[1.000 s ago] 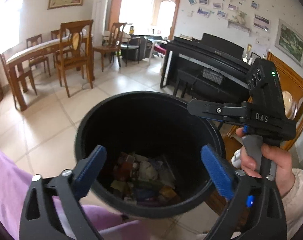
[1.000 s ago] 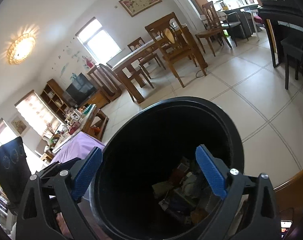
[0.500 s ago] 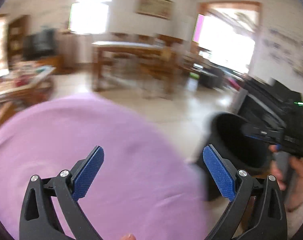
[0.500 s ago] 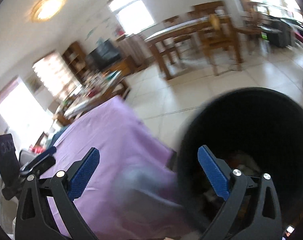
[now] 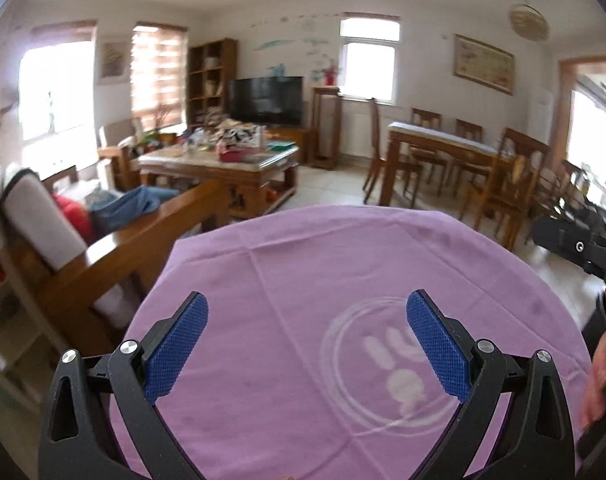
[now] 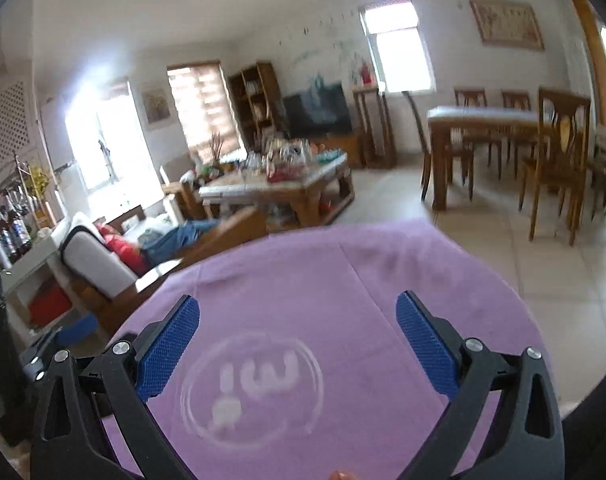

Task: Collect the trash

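Observation:
My left gripper [image 5: 307, 344] is open and empty above a purple cloth [image 5: 303, 280] with a white round logo [image 5: 391, 364]. My right gripper [image 6: 297, 344] is also open and empty above the same purple cloth [image 6: 363, 280], with the logo [image 6: 255, 388] below it. The right gripper's black body [image 5: 575, 246] shows at the right edge of the left wrist view. No trash lies on the visible cloth. The black bin is out of both views.
A wooden sofa [image 5: 115, 244] with cushions and clothes stands to the left. A cluttered coffee table [image 5: 223, 160] sits behind it. A dining table with chairs [image 5: 455, 156] stands at the right, on a tiled floor [image 6: 563, 272].
Both grippers have swung left, away from the black trash bin, and now face the purple cloth and the living room. Both stayed open.

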Demonstrator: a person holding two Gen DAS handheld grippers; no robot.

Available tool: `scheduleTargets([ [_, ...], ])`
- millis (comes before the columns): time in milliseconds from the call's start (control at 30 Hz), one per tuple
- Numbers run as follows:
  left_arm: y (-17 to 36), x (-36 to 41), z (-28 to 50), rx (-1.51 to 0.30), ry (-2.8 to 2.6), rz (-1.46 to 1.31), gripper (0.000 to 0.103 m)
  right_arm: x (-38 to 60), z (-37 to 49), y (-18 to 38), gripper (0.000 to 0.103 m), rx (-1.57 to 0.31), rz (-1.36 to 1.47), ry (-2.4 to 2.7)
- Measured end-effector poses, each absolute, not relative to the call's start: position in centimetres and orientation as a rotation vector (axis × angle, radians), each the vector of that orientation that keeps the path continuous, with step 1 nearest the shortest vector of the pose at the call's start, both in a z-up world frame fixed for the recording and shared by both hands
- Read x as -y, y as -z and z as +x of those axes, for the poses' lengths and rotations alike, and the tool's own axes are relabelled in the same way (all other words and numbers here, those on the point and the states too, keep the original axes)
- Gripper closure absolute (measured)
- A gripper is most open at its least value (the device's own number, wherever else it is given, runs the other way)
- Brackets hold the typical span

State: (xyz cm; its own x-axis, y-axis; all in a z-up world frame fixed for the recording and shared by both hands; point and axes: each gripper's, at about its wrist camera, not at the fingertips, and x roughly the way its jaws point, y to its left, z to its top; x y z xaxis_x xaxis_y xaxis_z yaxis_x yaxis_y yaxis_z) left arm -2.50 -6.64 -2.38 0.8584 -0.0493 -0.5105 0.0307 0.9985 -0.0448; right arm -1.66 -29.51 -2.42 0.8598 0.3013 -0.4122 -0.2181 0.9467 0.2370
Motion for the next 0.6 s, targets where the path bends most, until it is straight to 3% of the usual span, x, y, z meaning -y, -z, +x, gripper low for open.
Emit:
scheduleTargets([
  [200,3.5,5.1,-1.2,-0.592,0.018,-0.086,0.005,28.6,-2.1,3.4,0.005,-0.317,0.125,-0.205],
  [600,4.2,4.8,0.3,-0.579,-0.01,-0.127,0.005,28.7,-1.8,3.4,0.005,-0.3,0.103,-0.209],
])
